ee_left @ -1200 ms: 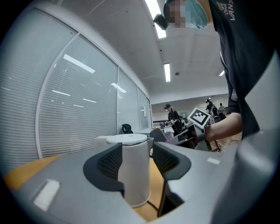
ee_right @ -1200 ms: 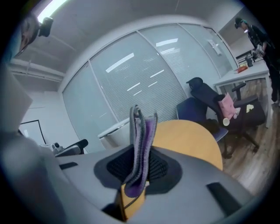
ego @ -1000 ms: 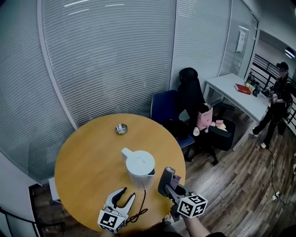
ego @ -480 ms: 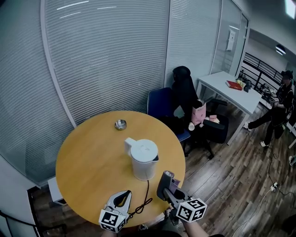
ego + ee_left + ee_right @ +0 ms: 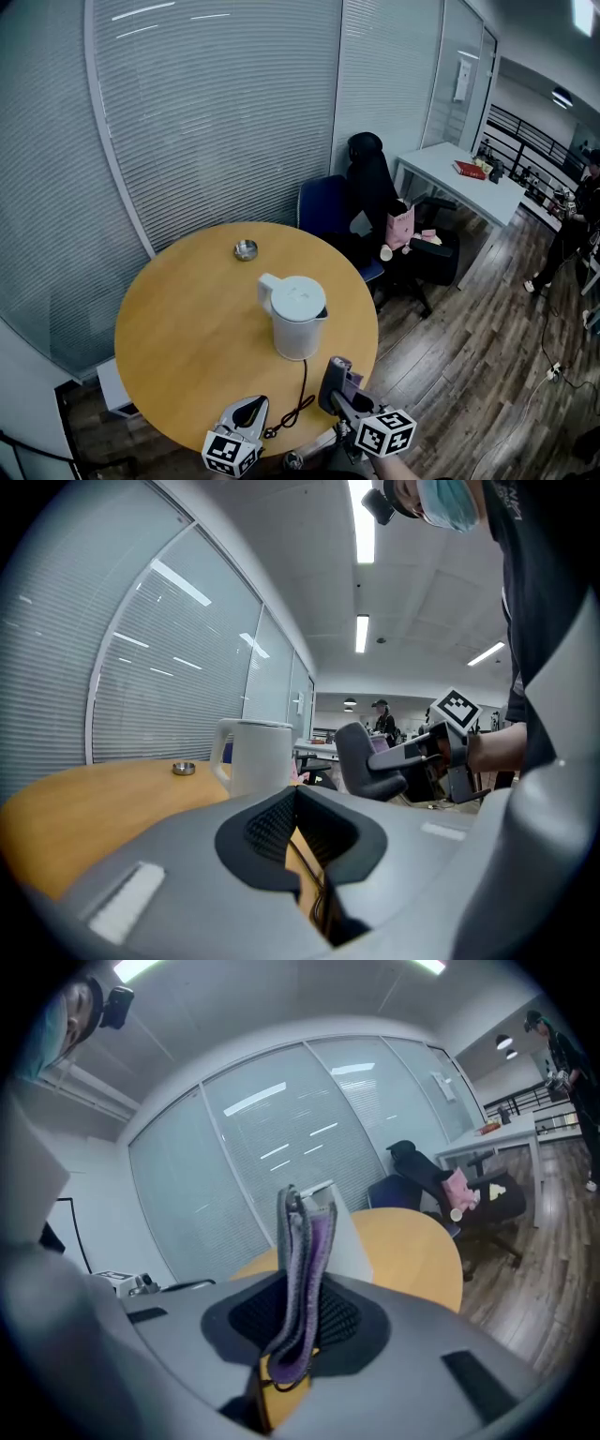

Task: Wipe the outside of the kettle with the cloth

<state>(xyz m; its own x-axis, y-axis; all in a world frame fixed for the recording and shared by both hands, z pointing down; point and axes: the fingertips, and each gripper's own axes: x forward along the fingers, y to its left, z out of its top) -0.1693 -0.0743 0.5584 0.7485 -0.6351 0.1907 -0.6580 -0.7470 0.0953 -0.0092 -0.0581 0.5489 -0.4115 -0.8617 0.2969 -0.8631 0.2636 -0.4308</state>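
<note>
Ideally the right gripper (image 5: 336, 368), pinching the cloth (image 5: 302, 1260), needed flat contact on the kettle (image 5: 298, 323); the left gripper (image 5: 251, 407) was pressed together, empty.

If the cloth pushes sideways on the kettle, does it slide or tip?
Probably slides before it tips: the kettle looks stout and the round table smooth. Nothing steadies it: the left gripper is shut and empty, the right gripper holds only the cloth. Its cord lies slack toward the table edge, so may drag a little.
</note>
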